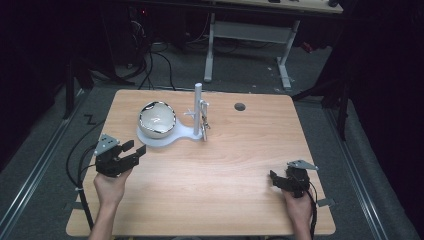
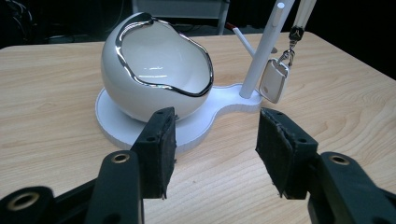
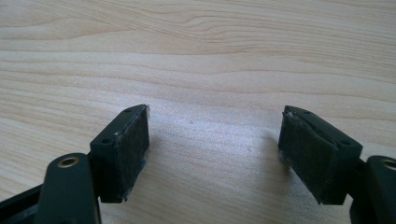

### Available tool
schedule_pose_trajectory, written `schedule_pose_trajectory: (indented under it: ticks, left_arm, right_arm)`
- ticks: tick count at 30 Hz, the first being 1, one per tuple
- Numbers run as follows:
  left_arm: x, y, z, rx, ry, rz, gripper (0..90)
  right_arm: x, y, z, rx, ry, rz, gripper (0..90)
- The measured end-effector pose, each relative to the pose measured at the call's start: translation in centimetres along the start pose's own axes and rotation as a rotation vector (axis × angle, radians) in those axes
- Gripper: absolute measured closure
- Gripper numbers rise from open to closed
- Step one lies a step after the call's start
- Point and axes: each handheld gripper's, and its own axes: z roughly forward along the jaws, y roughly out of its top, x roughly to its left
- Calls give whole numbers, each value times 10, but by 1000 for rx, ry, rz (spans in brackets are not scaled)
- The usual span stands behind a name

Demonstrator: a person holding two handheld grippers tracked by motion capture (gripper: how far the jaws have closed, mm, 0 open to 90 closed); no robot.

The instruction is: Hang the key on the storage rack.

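The high view looks down over the light wooden tabletop (image 1: 240, 160); both gripper views skim it closely, the left sharing the white egg-shaped bowl (image 2: 154, 74).

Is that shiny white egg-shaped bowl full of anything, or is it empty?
Empty, as far as shows. The bowl sits tilted on its white stand, opening toward the left claw, and the visible inside is bare white.

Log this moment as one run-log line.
left gripper: open, empty, facing white egg-shaped bowl on white base | right gripper: open, empty, over wooden table | white key fob: hanging on stand
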Motion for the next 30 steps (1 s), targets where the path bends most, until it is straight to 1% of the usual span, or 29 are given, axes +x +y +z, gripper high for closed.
schedule_pose_trajectory:
  ticks: [11,19,25,30]
  left_arm:
    - [1,-8,-2,9,5,-4,472]
    - [2,-16,-3,23,7,-14,468]
    - [2,-21,-2,44,5,-9,461]
    - [1,-25,0,54,4,-15,450]
  right_arm:
    - [0,0,0,0,0,-1,247]
    - [0,0,0,0,0,-1,246]
    - [0,0,0,-1,0,-2,246]
    - [0,0,0,0,0,0,246]
